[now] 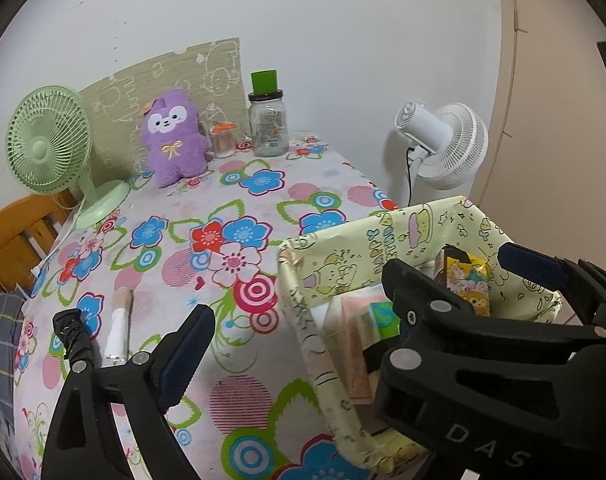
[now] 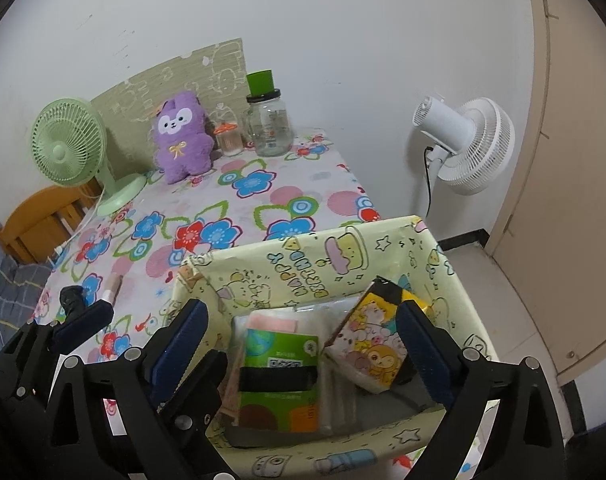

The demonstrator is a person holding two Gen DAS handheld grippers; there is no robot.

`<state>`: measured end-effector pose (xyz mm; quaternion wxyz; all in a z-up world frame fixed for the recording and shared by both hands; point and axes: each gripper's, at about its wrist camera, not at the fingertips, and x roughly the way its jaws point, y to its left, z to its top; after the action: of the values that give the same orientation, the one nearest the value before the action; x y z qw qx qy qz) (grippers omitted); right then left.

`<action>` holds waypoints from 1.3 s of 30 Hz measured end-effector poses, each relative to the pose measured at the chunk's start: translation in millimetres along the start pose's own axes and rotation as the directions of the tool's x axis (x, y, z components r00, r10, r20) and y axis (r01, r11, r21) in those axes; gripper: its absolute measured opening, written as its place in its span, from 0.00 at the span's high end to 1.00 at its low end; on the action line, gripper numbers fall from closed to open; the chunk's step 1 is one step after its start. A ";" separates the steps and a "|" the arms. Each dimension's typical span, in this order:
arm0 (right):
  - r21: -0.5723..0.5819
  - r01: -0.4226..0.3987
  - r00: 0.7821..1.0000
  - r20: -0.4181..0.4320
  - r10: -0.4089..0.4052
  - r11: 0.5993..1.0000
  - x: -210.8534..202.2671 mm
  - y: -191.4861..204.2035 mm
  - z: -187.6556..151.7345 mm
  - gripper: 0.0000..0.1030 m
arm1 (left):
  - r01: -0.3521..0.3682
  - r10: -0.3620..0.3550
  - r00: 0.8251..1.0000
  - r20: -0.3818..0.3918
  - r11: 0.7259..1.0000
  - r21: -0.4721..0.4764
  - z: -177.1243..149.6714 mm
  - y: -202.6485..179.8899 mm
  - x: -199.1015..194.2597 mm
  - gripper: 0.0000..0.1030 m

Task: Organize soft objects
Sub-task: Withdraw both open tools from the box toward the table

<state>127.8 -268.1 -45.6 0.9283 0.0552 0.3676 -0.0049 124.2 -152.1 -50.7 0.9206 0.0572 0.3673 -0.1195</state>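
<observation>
A purple plush toy [image 1: 174,138] sits upright at the back of the table, also in the right wrist view [image 2: 182,138]. A pale yellow cartoon-print box [image 2: 303,256] stands at the table's front right and holds tissue packs: a green one [image 2: 281,376] and a yellow cartoon one [image 2: 371,344]. My right gripper [image 2: 303,352] is open and empty, hovering over the box. My left gripper [image 1: 141,336] is open and empty above the cloth, left of the box [image 1: 303,320]. The right gripper [image 1: 459,276] also shows over the box in the left wrist view.
A green desk fan [image 1: 49,140] stands back left. A glass jar with a green cup on top [image 1: 268,120] and a small orange-lidded jar [image 1: 222,140] stand beside the plush. A white tube [image 1: 117,332] lies near the left gripper. A white floor fan [image 2: 467,144] stands right of the table.
</observation>
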 end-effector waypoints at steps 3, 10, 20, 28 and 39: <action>-0.006 -0.006 1.000 0.002 0.006 1.000 -1.8 7.1 -0.4 0.06 | -0.002 0.002 1.000 -0.002 1.000 -0.017 -1.2 8.1 -3.2 0.08; -0.030 -0.016 1.000 0.018 0.017 0.999 -8.8 25.4 -1.1 0.06 | -0.017 0.018 1.000 0.015 0.999 -0.033 -3.3 22.4 -13.2 0.07; -0.049 -0.026 0.999 0.043 0.028 0.998 -21.1 48.0 -0.3 0.06 | -0.032 0.034 0.999 0.037 0.999 -0.044 -7.8 42.2 -31.5 0.07; -0.075 -0.025 0.998 0.058 0.029 0.997 -32.1 67.5 -2.3 0.06 | -0.041 0.044 0.997 0.056 0.998 -0.049 -11.7 55.3 -44.0 0.07; -0.097 -0.032 0.996 0.081 0.039 0.995 -47.1 91.7 -5.6 0.06 | -0.056 0.061 0.994 0.088 0.997 -0.055 -17.8 74.3 -63.8 0.07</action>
<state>94.2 -177.8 -8.5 0.9442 0.0170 0.3279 0.0270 87.1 -65.6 -18.3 0.9405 0.0385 0.3268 -0.0852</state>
